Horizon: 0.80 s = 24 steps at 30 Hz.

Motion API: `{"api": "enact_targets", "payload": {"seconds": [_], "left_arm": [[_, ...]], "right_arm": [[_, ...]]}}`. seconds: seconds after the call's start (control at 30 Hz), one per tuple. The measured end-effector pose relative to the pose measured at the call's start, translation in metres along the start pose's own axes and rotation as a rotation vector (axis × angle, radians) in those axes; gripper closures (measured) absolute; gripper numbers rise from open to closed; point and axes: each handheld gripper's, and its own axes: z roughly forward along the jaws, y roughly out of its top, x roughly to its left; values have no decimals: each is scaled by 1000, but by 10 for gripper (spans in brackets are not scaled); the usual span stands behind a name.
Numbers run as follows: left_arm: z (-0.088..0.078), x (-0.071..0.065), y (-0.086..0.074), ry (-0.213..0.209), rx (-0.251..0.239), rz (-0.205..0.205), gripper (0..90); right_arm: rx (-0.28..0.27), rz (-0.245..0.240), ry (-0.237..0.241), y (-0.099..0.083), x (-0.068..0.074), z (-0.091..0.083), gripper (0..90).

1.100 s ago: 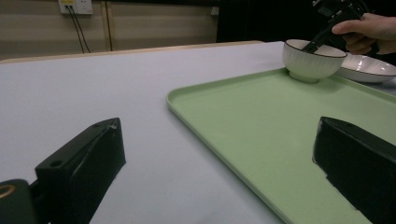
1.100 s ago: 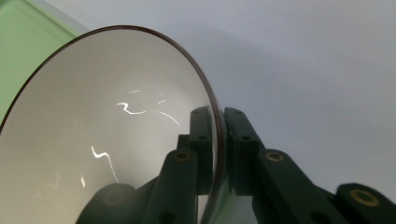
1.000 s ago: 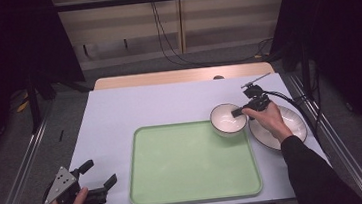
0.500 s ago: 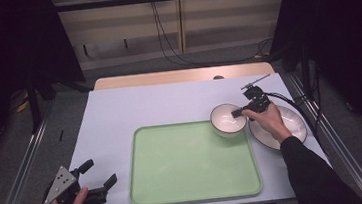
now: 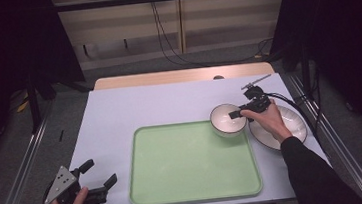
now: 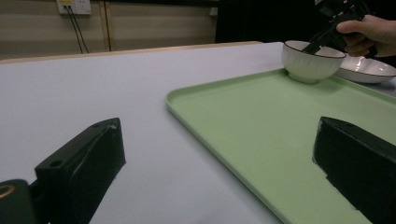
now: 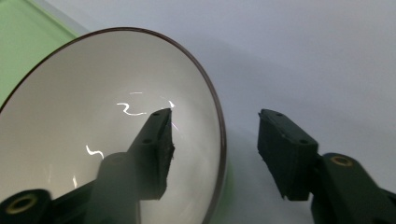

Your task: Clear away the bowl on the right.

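A white bowl (image 5: 225,121) (image 6: 310,60) (image 7: 84,121) with a dark rim stands at the far right corner of the green tray (image 5: 190,166) (image 6: 261,116). My right gripper (image 5: 235,113) (image 7: 215,120) (image 6: 322,42) straddles the bowl's rim, one jaw inside and one outside. Its jaws have just been opening; the rim lies between them with a gap on each side, so it is open. At the table's near left corner, my left gripper (image 5: 100,171) (image 6: 219,140) is open, holds nothing and points toward the tray.
A white plate (image 5: 292,126) (image 6: 369,72) lies on the table just right of the bowl, under the right hand. The right gripper's cable runs off the table's right edge. White table surface stretches left of and beyond the tray.
The right gripper's jaws have spread apart around the bowl's rim. The bowl, both hands and the left gripper stay where they were.
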Motion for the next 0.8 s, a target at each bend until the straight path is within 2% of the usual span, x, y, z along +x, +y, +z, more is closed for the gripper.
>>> {"api": "enact_targets", "payload": {"seconds": [0.03,0.07,0.1,0.13,0.2,0.33,0.5,0.63,0.8], "left_arm": [[0,0,0,-3,-2,-5,21],[0,0,0,-2,-3,-6,21],[0,0,0,1,5,8,21],[0,0,0,1,5,8,21],[0,0,0,1,1,1,21],[1,0,0,-5,5,1,21],[1,0,0,0,3,4,21],[1,0,0,2,2,6,21],[1,0,0,5,5,9,21]], "right_arm": [[-28,-33,9,0,-1,1,409],[-39,-28,9,0,-1,0,368],[-47,-35,8,0,-1,-1,285],[-47,-35,8,0,-1,-1,285],[-58,-36,-4,0,-1,-2,191],[-99,-46,9,0,0,-5,61],[-145,-51,23,-1,0,-11,67],[-172,-66,12,-2,2,-17,59],[-208,-94,-36,-6,5,-22,38]]}}
